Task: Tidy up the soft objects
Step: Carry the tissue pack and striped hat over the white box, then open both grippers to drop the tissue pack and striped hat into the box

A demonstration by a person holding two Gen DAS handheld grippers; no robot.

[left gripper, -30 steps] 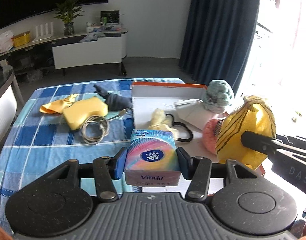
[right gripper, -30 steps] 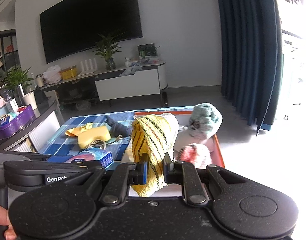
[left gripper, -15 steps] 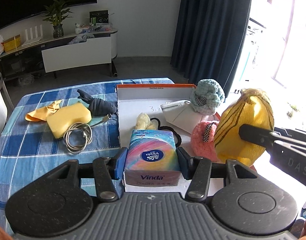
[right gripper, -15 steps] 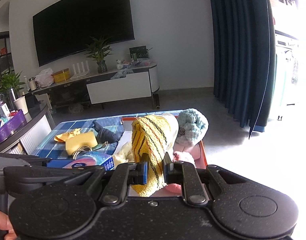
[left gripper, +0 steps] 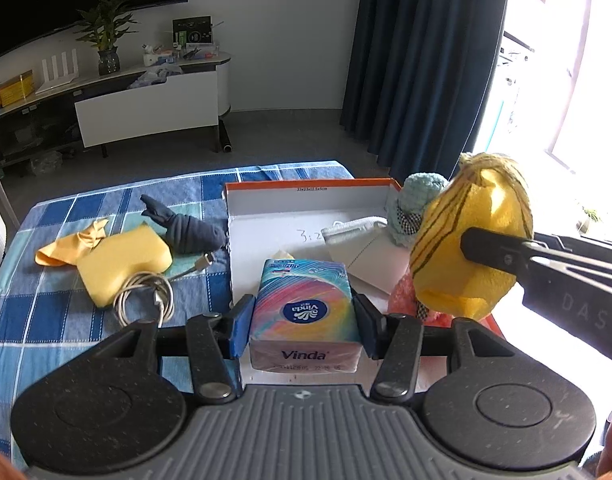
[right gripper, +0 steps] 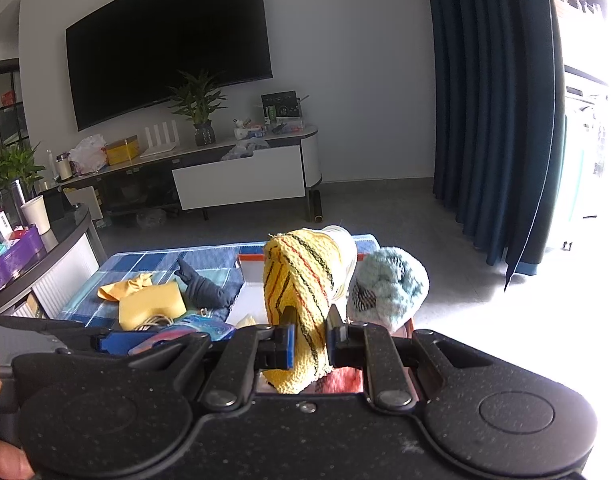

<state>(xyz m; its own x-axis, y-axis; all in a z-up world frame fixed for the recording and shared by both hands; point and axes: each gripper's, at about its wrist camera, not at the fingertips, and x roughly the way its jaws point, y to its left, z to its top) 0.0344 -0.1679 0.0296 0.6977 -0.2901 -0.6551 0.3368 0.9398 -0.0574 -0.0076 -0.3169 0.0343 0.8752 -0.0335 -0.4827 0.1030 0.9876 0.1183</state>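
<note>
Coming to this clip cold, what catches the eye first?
Both grippers are loaded: the left gripper clamps a rainbow Vinda tissue pack over the near edge of the white box, and the right gripper pinches a yellow striped knit piece above the box's right side. Beyond it sits a pale blue knit ball.

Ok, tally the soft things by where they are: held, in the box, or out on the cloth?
Held: 2, Vinda tissue pack, yellow striped knit.
In the white box: 3, blue knit ball, pink knit, white mask.
On the checked cloth: 3, navy sock, yellow sponge, yellow glove.
Total: 8.
</note>
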